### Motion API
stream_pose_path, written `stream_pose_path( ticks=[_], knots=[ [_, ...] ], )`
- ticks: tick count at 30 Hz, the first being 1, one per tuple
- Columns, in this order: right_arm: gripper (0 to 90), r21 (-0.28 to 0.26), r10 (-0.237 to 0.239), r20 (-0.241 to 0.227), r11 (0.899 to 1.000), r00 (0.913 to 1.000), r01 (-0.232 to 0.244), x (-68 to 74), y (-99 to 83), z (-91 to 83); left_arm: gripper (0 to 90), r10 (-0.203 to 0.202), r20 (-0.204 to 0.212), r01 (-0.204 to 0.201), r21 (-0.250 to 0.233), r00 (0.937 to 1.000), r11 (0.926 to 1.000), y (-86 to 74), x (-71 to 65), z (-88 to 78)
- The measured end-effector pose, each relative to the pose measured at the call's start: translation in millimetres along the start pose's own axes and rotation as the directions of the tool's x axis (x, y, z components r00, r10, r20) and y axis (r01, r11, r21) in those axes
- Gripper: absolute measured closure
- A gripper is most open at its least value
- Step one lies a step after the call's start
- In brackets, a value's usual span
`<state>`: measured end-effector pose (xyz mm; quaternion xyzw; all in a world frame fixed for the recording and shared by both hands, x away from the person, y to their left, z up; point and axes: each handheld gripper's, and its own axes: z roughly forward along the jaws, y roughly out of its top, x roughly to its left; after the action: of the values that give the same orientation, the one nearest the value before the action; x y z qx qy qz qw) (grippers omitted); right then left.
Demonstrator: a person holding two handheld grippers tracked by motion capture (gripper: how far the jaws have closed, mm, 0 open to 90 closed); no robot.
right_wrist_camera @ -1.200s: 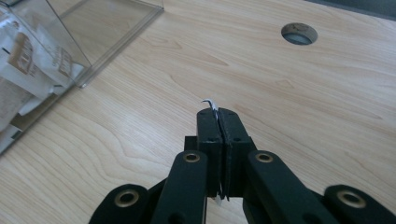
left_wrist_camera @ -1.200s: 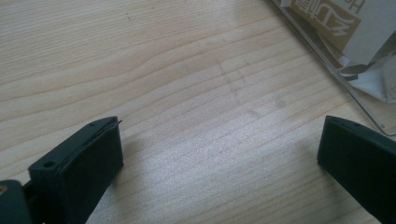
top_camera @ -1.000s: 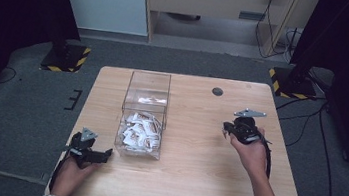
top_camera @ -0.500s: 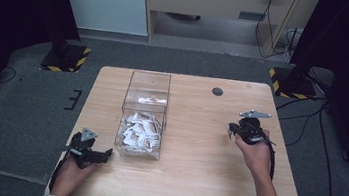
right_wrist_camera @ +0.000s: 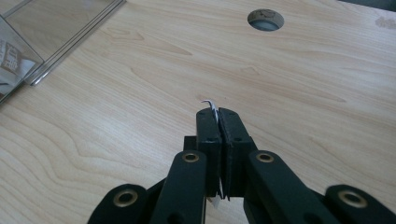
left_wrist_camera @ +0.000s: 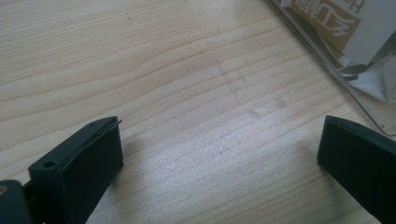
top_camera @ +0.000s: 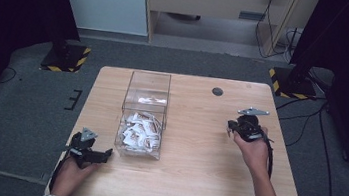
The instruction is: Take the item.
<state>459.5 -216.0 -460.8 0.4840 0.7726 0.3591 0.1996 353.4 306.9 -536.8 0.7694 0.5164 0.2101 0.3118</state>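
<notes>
A clear plastic box point(top_camera: 147, 90) stands left of the table's middle, with several white and brown sachets point(top_camera: 141, 130) piled in its near half. My right gripper point(top_camera: 232, 127) hovers over the right part of the table, well away from the box. In the right gripper view its jaws point(right_wrist_camera: 217, 114) are shut on a thin white sachet edge point(right_wrist_camera: 211, 103) that curls out above the tips. My left gripper point(top_camera: 105, 154) rests low by the box's near left corner; its jaws point(left_wrist_camera: 219, 158) stand wide open over bare wood, nothing between them, with a sachet point(left_wrist_camera: 355, 28) behind the box wall.
The wooden table point(top_camera: 192, 181) has a round cable hole point(top_camera: 217, 91) at the back, which the right gripper view has as a hole point(right_wrist_camera: 265, 19) ahead. A box corner point(right_wrist_camera: 28, 51) lies far left there. Dark floor and stand bases surround the table.
My right gripper has drifted slightly to the right, farther from the box, still shut. The left gripper has stayed where it was.
</notes>
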Motion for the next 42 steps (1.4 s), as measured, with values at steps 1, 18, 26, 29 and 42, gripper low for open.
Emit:
stream_pose_path(
  ticks=[1, 18, 26, 29, 42],
  knots=[
    [88.2, 0.000, 0.002, -0.002, 1.000, 1.0000, -0.002, 0.3, 1.6, 1.1, 0.0, 0.000, 0.000, 0.000, 0.000, 1.0000, 1.0000, 0.0, 0.0, 0.0],
    [88.2, 0.002, 0.014, 0.001, 1.000, 0.9999, -0.014, 5.0, 14.3, 24.0, 0.0, 0.000, 0.000, 0.000, 0.000, 1.0000, 1.0000, 0.0, 0.0, 0.0],
    [87.9, 0.017, 0.011, 0.006, 1.000, 0.9999, -0.011, 7.5, 12.2, 34.2, 0.0, 0.001, 0.000, -0.001, 0.001, 1.0000, 1.0000, 0.0, 0.1, -0.1],
    [87.8, 0.020, 0.007, -0.003, 1.000, 1.0000, -0.007, 12.9, 13.2, 38.6, 0.0, 0.001, 0.000, -0.001, 0.001, 1.0000, 1.0000, 0.0, 0.1, 0.0],
    [87.2, 0.039, -0.012, -0.022, 0.999, 0.9997, 0.013, 29.3, 12.0, 54.1, 0.0, 0.002, 0.000, -0.002, 0.001, 1.0000, 1.0000, 0.0, 0.1, -0.1]
  ],
)
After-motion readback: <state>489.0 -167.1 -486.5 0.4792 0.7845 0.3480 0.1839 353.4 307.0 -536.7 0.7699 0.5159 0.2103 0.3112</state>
